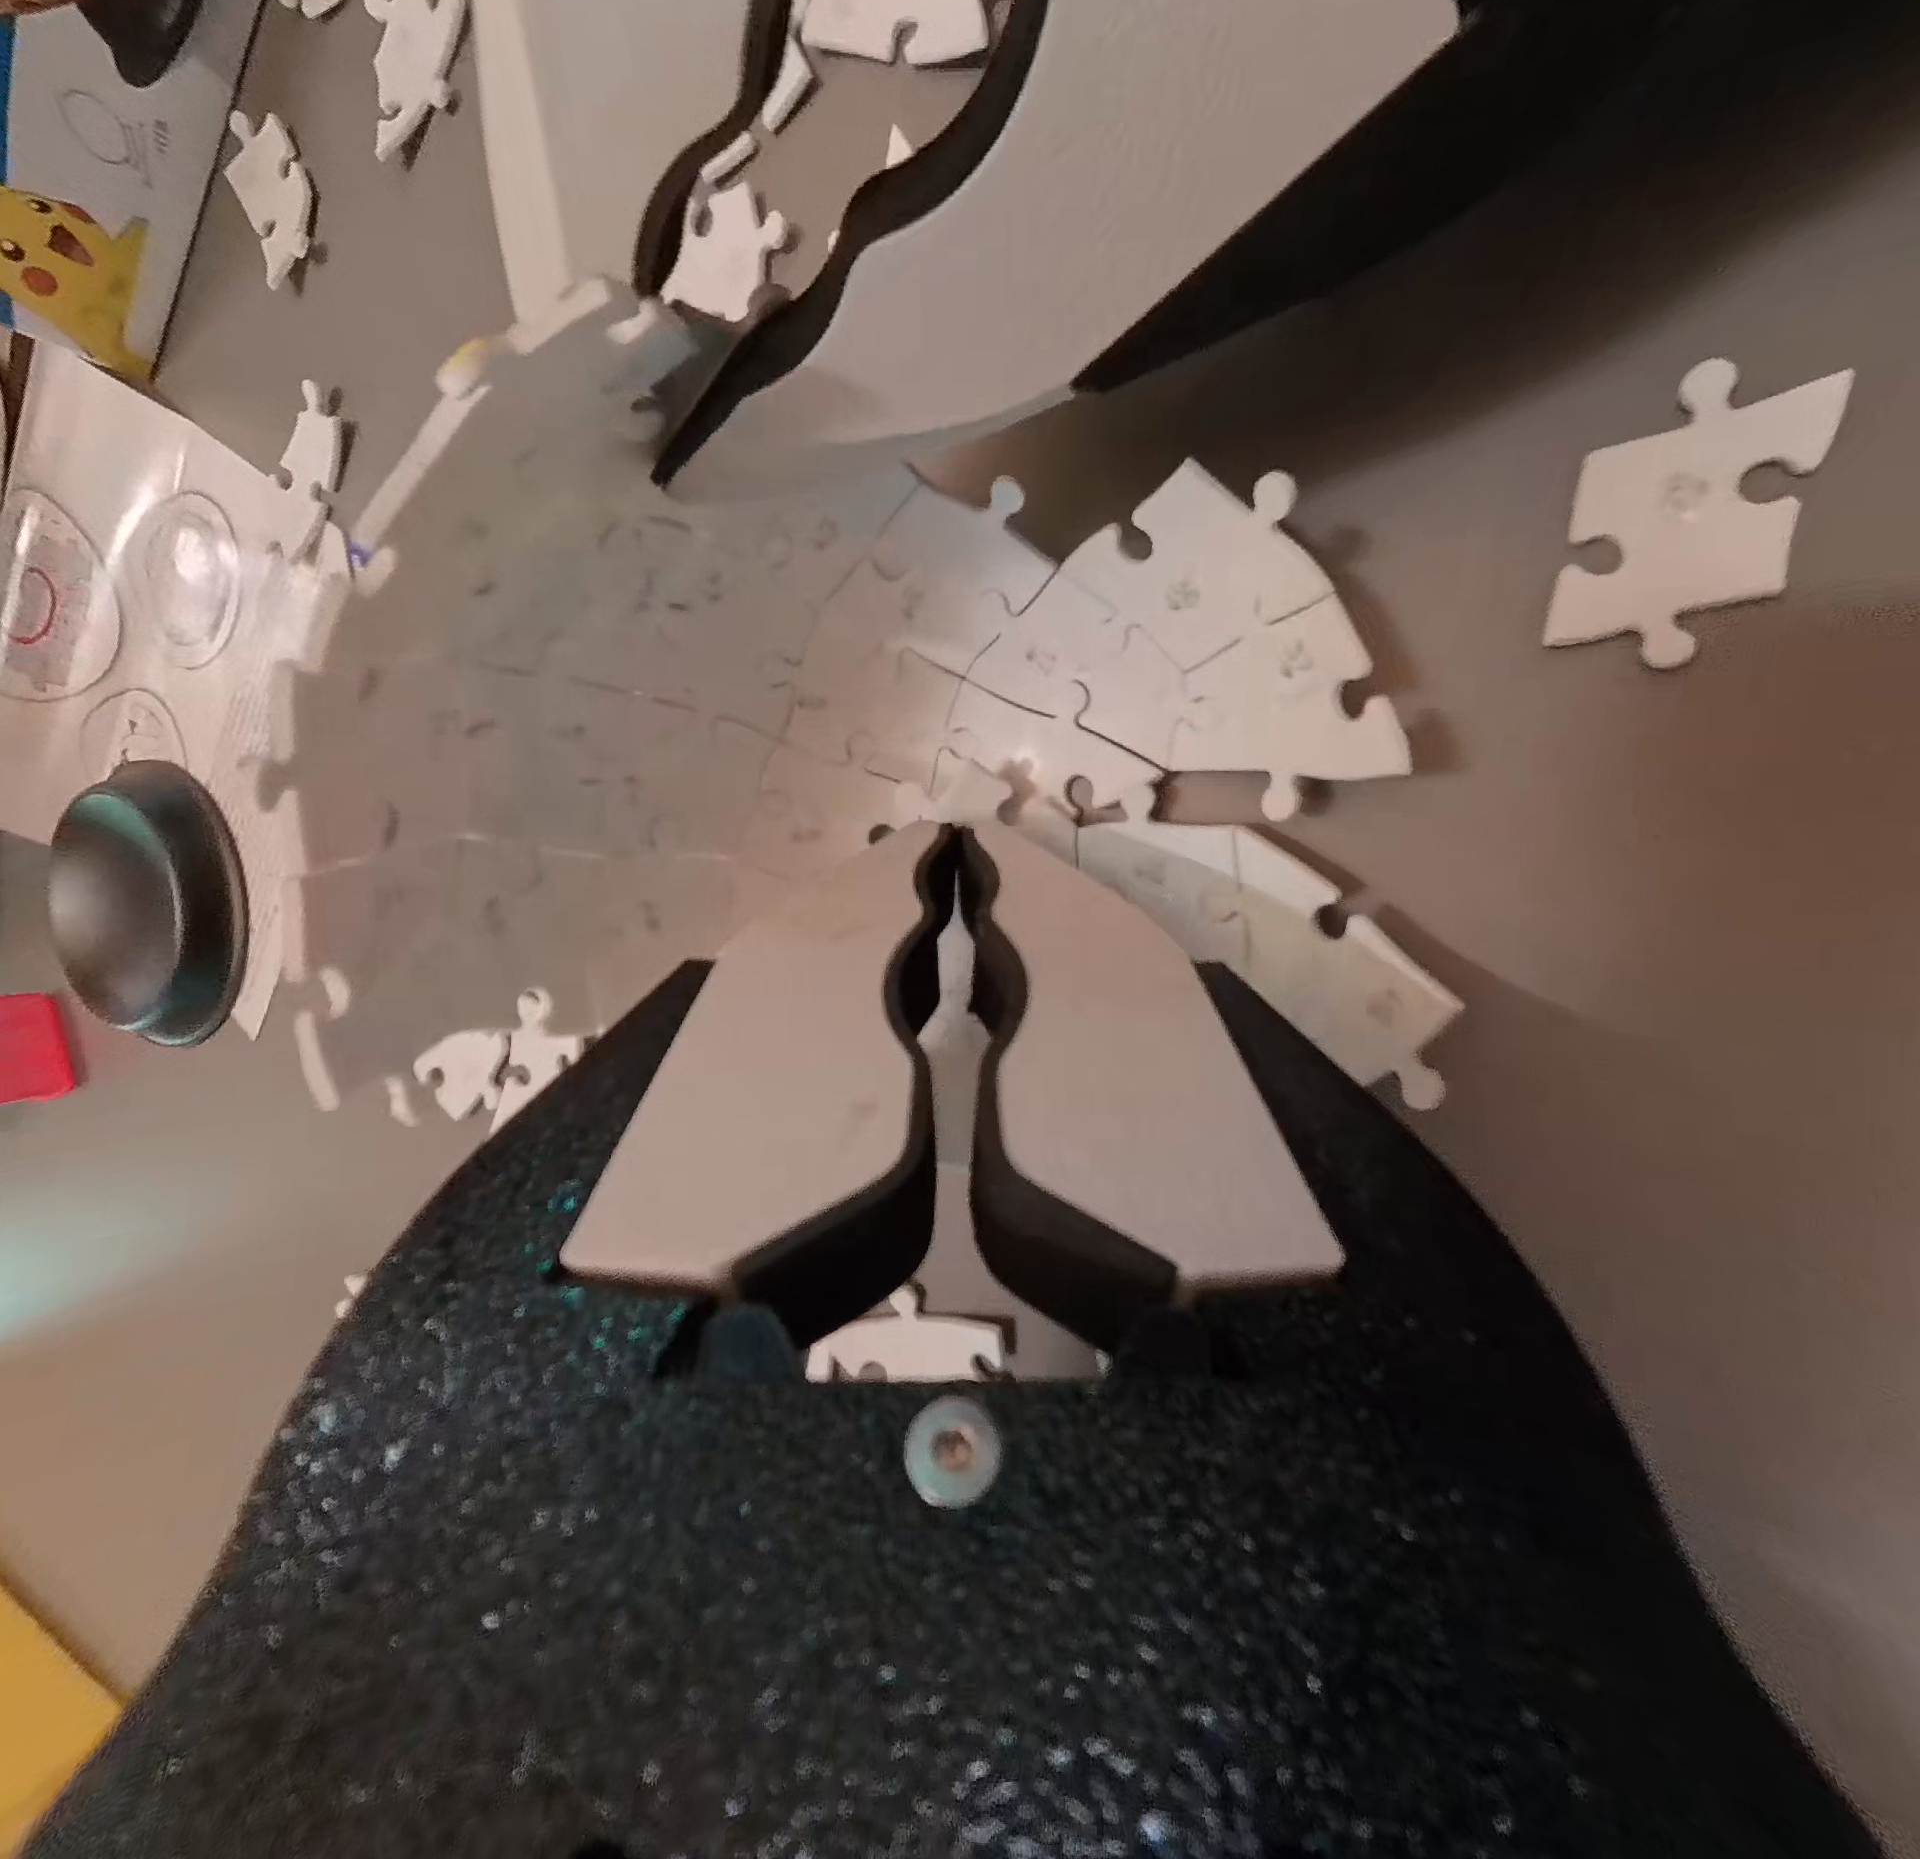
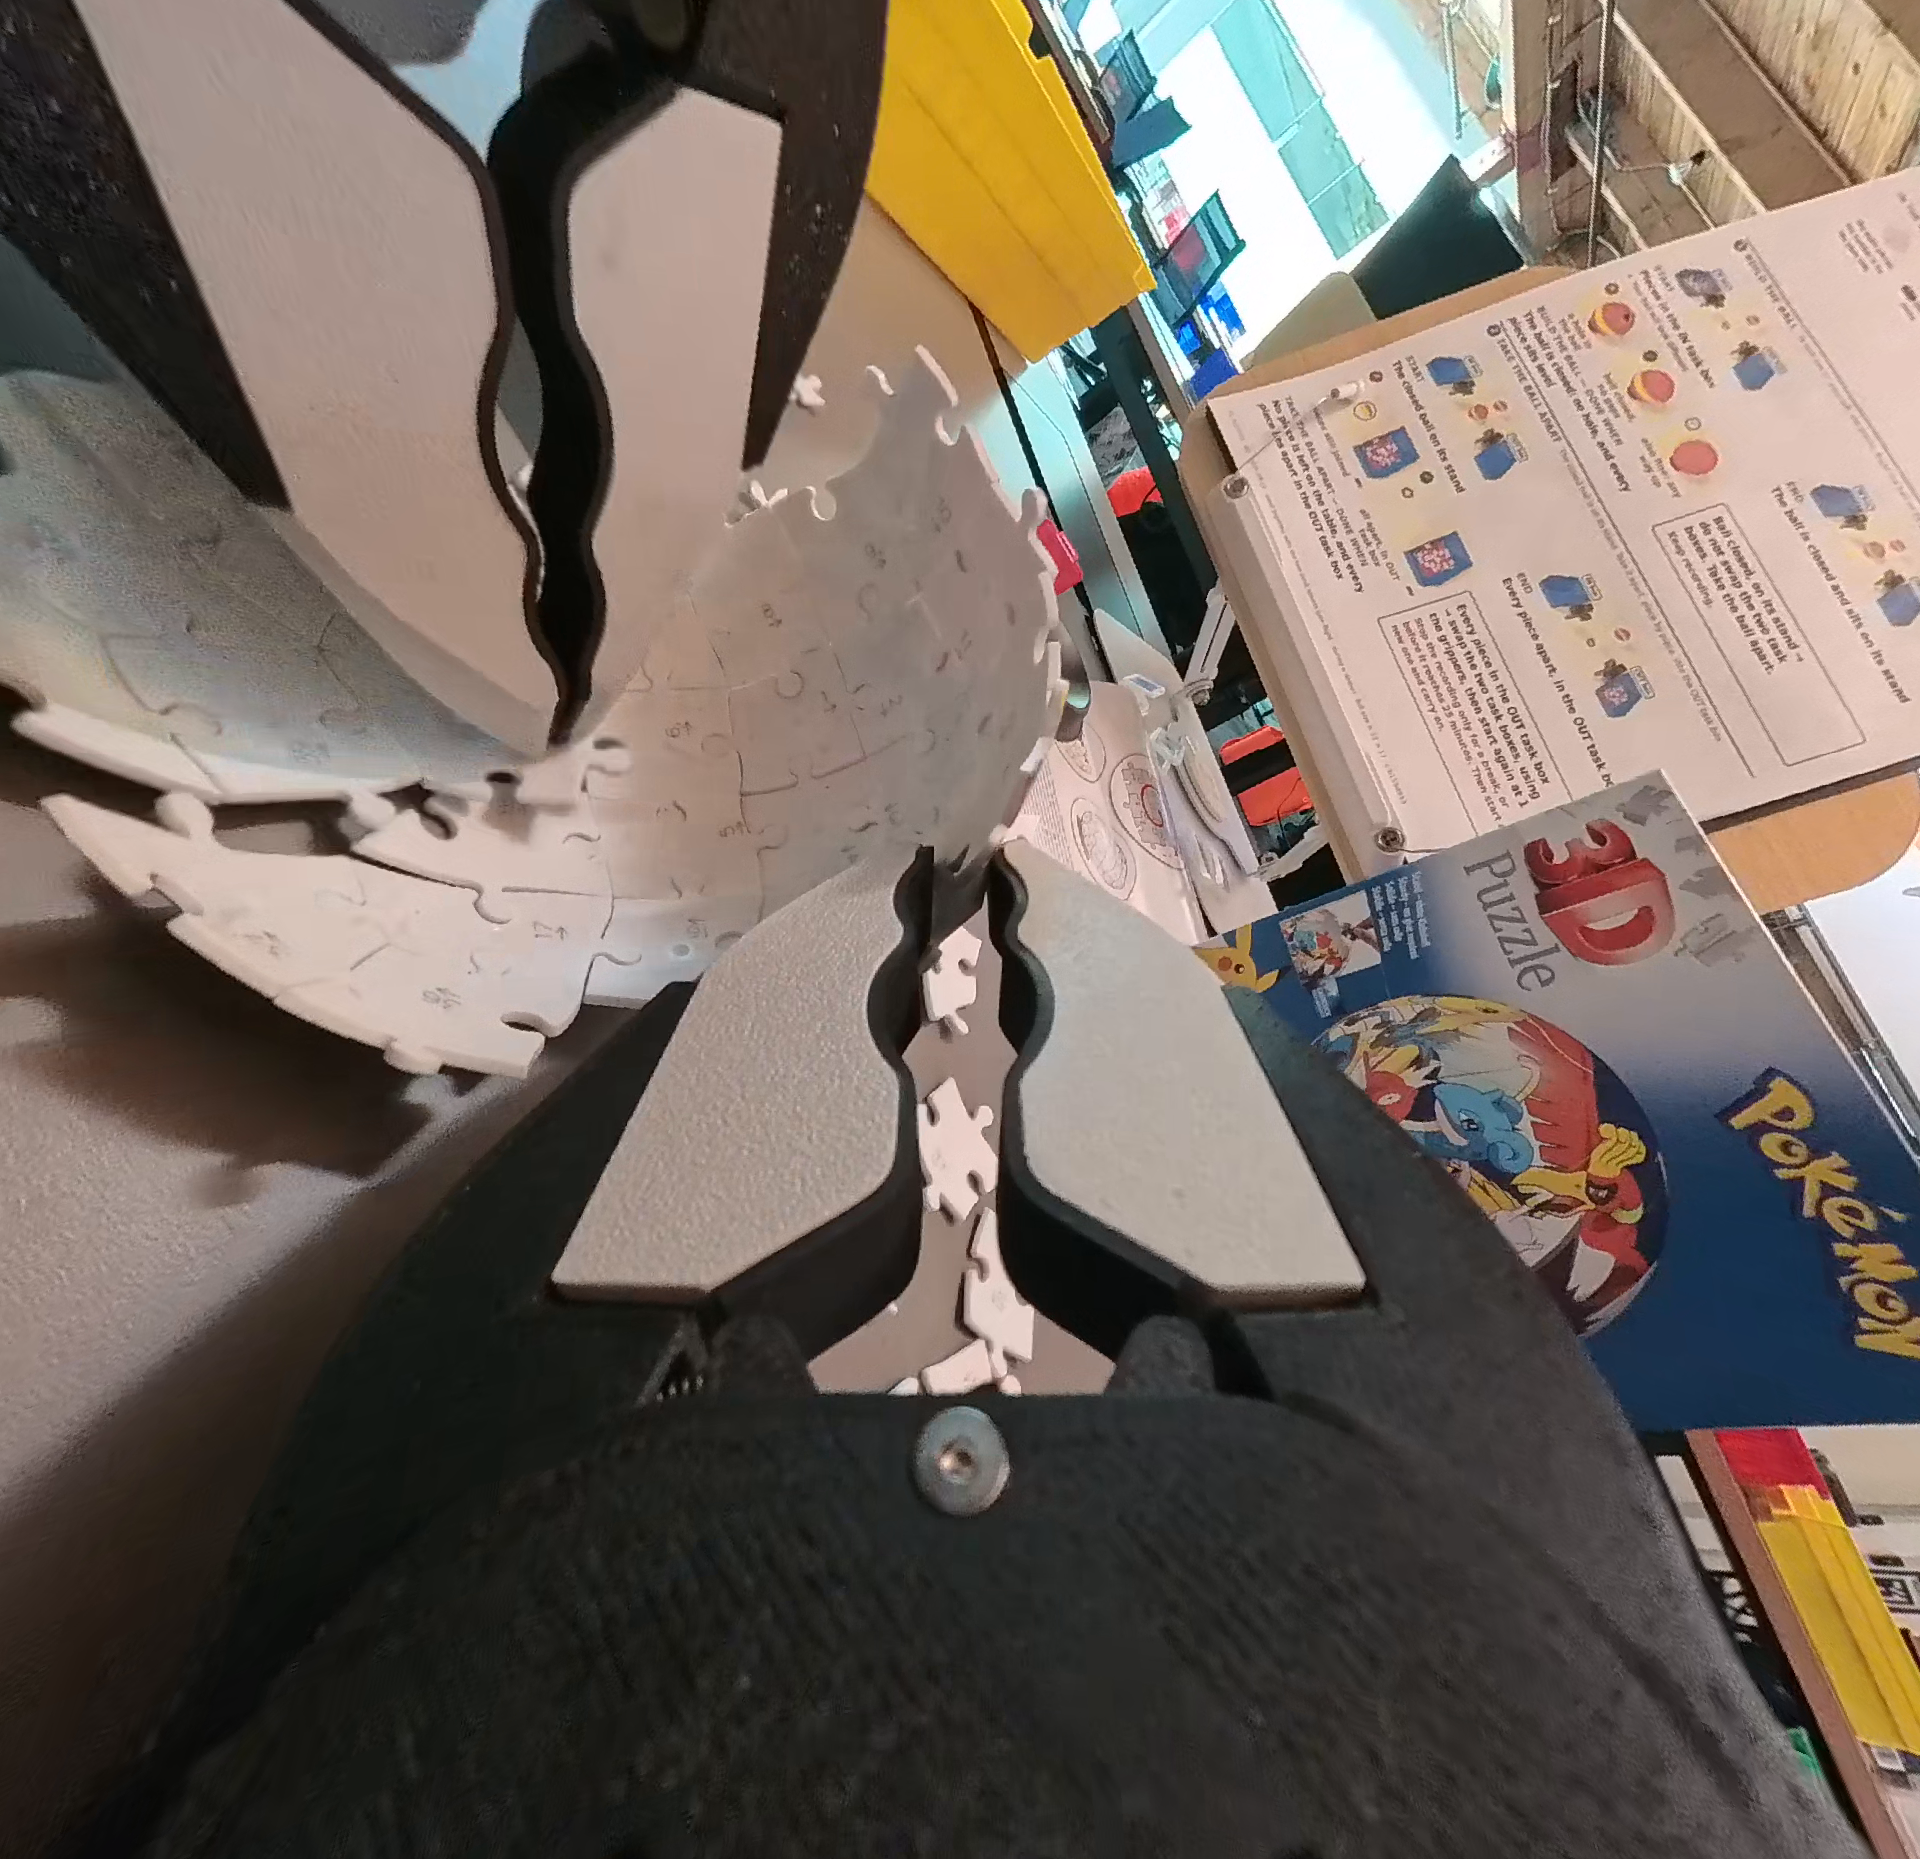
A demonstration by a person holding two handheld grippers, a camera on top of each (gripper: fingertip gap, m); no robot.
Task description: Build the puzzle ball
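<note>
On the grey table (image 1: pixel 1714 978) lies a big curved shell of joined white puzzle pieces (image 1: pixel 623 687), the half-built ball, with its plain inside facing up. At its near edge the left gripper (image 1: pixel 956 853) has its two grey fingers pressed together on a small white puzzle piece (image 1: pixel 951 978), which shows in the thin gap between them. It looks like the piece is being pushed into the open edge of the shell. From the right wrist view, the right gripper (image 2: pixel 951 874) pinches the toothed rim of the shell (image 2: pixel 831 666), most likely to keep it steady while the piece goes in. Both grippers are on the shell, so two tools work on one ball. One loose white piece (image 1: pixel 1694 521) lies alone on the right, and at least four more lie at the far left. A round black stand (image 1: pixel 145 905) sits on a paper sheet. A blue puzzle box (image 2: pixel 1558 1082) leans nearby.
</note>
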